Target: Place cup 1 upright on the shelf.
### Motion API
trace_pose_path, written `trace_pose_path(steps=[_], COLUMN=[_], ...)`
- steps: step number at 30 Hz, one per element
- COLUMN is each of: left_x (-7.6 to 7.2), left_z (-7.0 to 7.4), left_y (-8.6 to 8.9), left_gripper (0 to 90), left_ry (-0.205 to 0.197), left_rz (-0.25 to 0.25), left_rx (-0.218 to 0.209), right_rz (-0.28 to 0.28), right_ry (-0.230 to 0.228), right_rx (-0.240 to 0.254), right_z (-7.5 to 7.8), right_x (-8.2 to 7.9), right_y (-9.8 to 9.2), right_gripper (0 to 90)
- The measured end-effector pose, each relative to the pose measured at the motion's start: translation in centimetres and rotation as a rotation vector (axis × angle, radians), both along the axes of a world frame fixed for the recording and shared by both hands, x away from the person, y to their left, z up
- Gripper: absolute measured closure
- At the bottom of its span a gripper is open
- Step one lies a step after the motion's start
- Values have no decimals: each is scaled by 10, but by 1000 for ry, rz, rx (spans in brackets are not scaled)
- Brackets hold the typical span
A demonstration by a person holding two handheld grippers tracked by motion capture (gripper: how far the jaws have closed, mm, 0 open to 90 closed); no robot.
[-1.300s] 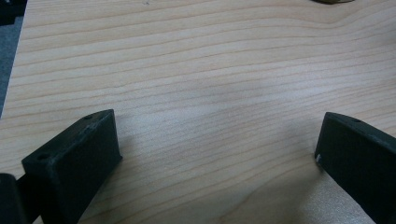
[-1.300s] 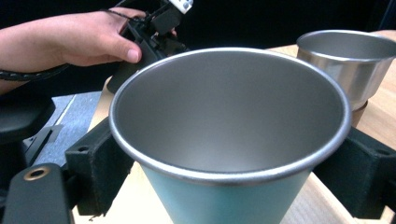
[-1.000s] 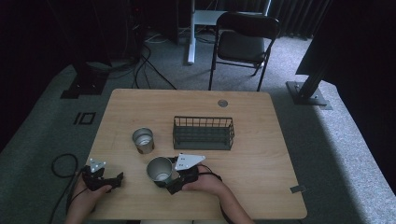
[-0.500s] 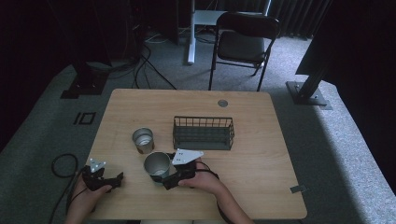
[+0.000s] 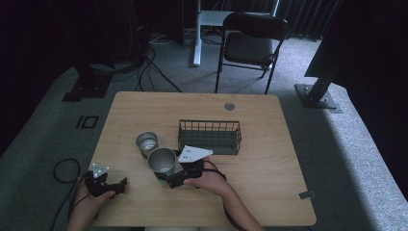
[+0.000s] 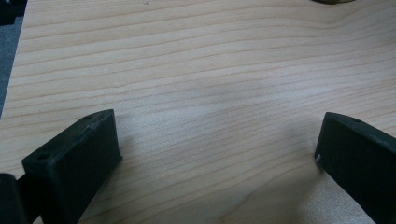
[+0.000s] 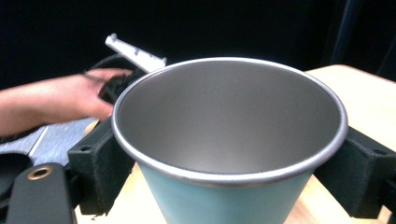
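Cup (image 5: 162,165) in pale blue with a bare metal inside sits clamped in the right tool (image 5: 174,179), near the middle of the table (image 5: 260,187) and a little toward its near edge. In the right gripper view the cup (image 7: 229,140) stands upright between the two black jaws, which press against its sides just below the rim; its base is cut off by the bottom of the frame, so whether it rests on the table or hangs above it cannot be told. The high view hides the jaws under the grey plate and the person's right hand (image 5: 209,179).

A second, smaller metal cup (image 5: 146,143) stands just beyond and to the left, very near the held one; whether they touch is hard to make out. A dark wire basket (image 5: 210,137) stands to the right of it, farther back.

The left tool (image 5: 109,187) lies at the near left corner of the table, well apart from the cups. In the left gripper view its jaws stand wide apart with nothing between them, only bare wood grain (image 6: 205,93). The left hand (image 7: 70,100) shows dimly behind the cup in the right gripper view.
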State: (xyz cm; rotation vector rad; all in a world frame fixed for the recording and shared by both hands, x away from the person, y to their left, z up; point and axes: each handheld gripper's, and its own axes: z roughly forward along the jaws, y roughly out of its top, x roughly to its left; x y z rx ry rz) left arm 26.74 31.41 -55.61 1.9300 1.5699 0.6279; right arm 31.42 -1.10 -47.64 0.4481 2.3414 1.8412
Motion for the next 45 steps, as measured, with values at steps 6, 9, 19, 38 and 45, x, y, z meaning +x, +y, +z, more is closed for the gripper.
trace_pose_path(steps=[6,9,19,38,45], left_x=[0,0,0,0,0], left_z=[0,0,0,0,0], left_y=[0,0,0,0,0], left_gripper=[4,4,4,4,4], left_ry=[-1,0,0,-1,-1], left_rz=[-1,0,-1,0,0], left_rx=[0,0,0,1,0], right_rz=[-27,-47,-139,-459,-551], right_ry=[9,4,-39,-86,-94], right_rx=[15,28,70,70,53], right_z=[14,24,54,69,67], right_x=[4,7,18,45,54], right_y=[-2,-5,-15,-51,-63], right_gripper=[125,125,126,126,126])
